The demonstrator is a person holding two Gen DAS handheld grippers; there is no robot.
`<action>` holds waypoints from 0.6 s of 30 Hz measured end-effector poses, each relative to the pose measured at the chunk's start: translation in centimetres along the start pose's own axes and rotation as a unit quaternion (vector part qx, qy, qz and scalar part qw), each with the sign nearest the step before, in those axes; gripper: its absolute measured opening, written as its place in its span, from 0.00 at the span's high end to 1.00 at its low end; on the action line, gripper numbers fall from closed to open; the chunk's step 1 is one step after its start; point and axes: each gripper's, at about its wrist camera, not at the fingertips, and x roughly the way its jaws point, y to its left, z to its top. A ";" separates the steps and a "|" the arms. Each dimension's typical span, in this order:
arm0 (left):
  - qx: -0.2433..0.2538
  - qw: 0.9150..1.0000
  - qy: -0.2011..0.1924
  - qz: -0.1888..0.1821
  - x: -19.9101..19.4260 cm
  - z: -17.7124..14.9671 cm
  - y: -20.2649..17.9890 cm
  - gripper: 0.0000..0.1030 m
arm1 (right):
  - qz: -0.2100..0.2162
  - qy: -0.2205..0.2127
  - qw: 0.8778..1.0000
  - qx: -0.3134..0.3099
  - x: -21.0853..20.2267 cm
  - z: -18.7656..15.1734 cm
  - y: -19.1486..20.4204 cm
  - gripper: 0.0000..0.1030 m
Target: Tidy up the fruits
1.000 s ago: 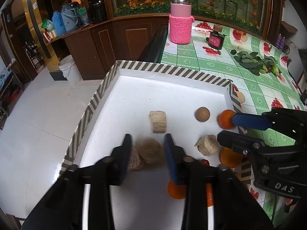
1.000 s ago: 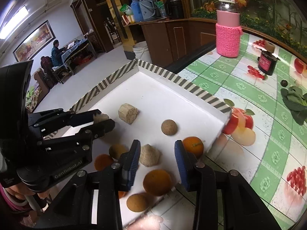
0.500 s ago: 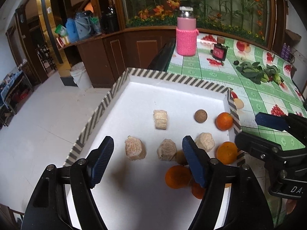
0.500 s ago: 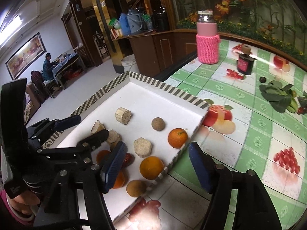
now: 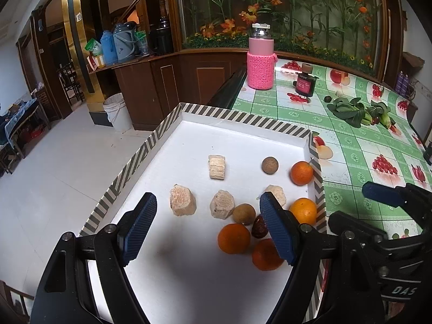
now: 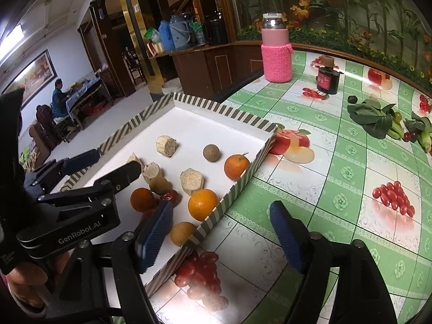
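A white tray with a striped rim (image 5: 237, 116) (image 6: 216, 105) holds several oranges (image 5: 233, 238) (image 6: 203, 204), brown round fruits (image 5: 270, 165) (image 6: 211, 152), beige cut chunks (image 5: 216, 166) (image 6: 166, 145) and a dark red date (image 5: 259, 226) (image 6: 170, 196). My left gripper (image 5: 208, 226) is open and empty, raised above the near part of the tray; it also shows in the right wrist view (image 6: 102, 162). My right gripper (image 6: 221, 232) is open and empty, over the tray's right edge and the tablecloth; it also shows in the left wrist view (image 5: 359, 210).
A green fruit-print tablecloth (image 6: 337, 178) covers the table. At the back stand a pink-sleeved bottle (image 5: 260, 62) (image 6: 276, 51) and a small dark jar (image 5: 304, 82) (image 6: 327, 77). Leafy greens (image 5: 356, 110) (image 6: 378, 118) lie at the right. Floor lies beyond the tray's left edge.
Both grippers have opened wide and pulled back and up from the tray. The chunks that lay between the left fingers now rest free on the tray.
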 end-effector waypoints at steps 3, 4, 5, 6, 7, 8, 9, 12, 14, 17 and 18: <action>0.000 1.000 0.001 0.001 -0.2 -0.2 -0.3 0.23 | 0.005 -0.009 1.000 0.010 -0.8 -0.1 -0.4 0.19; -0.001 1.000 0.001 0.000 -0.2 -0.3 -0.3 0.23 | 0.005 -0.010 1.000 0.012 -0.9 -0.1 -0.5 0.19; -0.001 1.000 0.001 0.000 -0.3 -0.3 -0.4 0.23 | 0.005 -0.010 1.000 0.013 -1.0 -0.2 -0.6 0.19; -0.003 1.000 0.001 0.000 -0.3 -0.4 -0.4 0.23 | 0.005 -0.010 1.000 0.014 -1.0 -0.3 -0.7 0.19; -0.005 1.000 0.000 0.000 -0.5 -0.5 -0.4 0.23 | 0.005 -0.010 1.000 0.015 -1.1 -0.3 -0.7 0.19; -0.007 1.000 0.000 0.000 -0.5 -0.5 -0.4 0.23 | 0.006 -0.010 1.000 0.016 -1.2 -0.4 -0.6 0.19; -0.007 1.000 0.000 0.000 -0.6 -0.5 -0.4 0.23 | 0.006 -0.009 1.000 0.016 -1.2 -0.5 -0.6 0.19; -0.009 1.000 -0.001 0.000 -0.8 -0.6 -0.4 0.23 | 0.005 -0.007 1.000 0.013 -1.2 -0.7 -0.4 0.19; -0.010 1.000 -0.001 -0.001 -0.9 -0.7 -0.5 0.23 | 0.005 -0.007 1.000 0.011 -1.2 -0.8 -0.4 0.19; -0.009 1.000 -0.001 -0.001 -0.9 -0.7 -0.5 0.23 | 0.006 -0.007 1.000 0.011 -1.2 -0.9 -0.3 0.19; -0.009 1.000 -0.001 -0.001 -0.9 -0.7 -0.5 0.23 | 0.007 -0.007 1.000 0.011 -1.2 -0.9 -0.3 0.19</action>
